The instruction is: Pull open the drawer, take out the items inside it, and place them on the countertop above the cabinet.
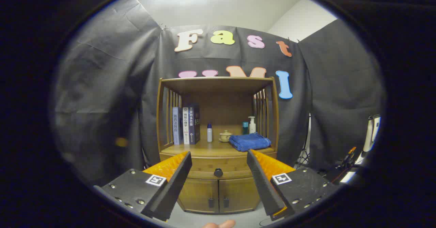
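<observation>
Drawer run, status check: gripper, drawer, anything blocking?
Gripper open, short of the cabinet. Drawer shut, knob between the fingers, beyond them. Nothing in the way.

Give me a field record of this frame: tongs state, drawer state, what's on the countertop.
tongs: tongs open, fingers spread, holding nothing
drawer: drawer closed, its dark knob between the fingers, beyond their tips, untouched
cabinet doors: two doors below the drawer, closed
countertop: books upright at left, small bottle, lidded cup, folded blue towel, pump bottle behind the towel
task stage: not started
</observation>
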Demonstrator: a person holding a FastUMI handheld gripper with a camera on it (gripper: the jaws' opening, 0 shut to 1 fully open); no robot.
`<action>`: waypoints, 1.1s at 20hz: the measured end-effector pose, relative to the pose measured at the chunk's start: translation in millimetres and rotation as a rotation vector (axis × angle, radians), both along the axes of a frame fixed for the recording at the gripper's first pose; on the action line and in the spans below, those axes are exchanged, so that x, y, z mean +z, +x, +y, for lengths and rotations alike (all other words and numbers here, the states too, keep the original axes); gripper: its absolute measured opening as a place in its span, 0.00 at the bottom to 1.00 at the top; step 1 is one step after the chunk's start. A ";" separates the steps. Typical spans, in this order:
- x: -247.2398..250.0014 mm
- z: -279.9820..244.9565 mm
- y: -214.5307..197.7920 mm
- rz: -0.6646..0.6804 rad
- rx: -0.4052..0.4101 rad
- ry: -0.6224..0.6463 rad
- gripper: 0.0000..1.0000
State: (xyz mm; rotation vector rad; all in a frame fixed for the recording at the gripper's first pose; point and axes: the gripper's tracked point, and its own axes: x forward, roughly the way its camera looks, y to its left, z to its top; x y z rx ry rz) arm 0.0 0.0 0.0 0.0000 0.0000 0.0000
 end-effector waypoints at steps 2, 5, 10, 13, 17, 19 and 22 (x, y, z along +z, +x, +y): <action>1.3 0.5 0.0 -0.005 0.004 0.001 0.97; 0.9 -1.3 -0.4 -0.007 0.000 0.004 0.97; -4.0 -3.8 -0.6 0.012 -0.005 -0.006 0.97; -6.5 -3.2 -1.1 0.020 -0.002 -0.005 0.97; -6.4 -4.8 0.0 0.017 -0.006 -0.001 0.97; -11.5 -6.0 2.3 0.026 -0.010 0.007 0.97; -21.5 -4.8 2.5 0.051 -0.011 0.012 0.97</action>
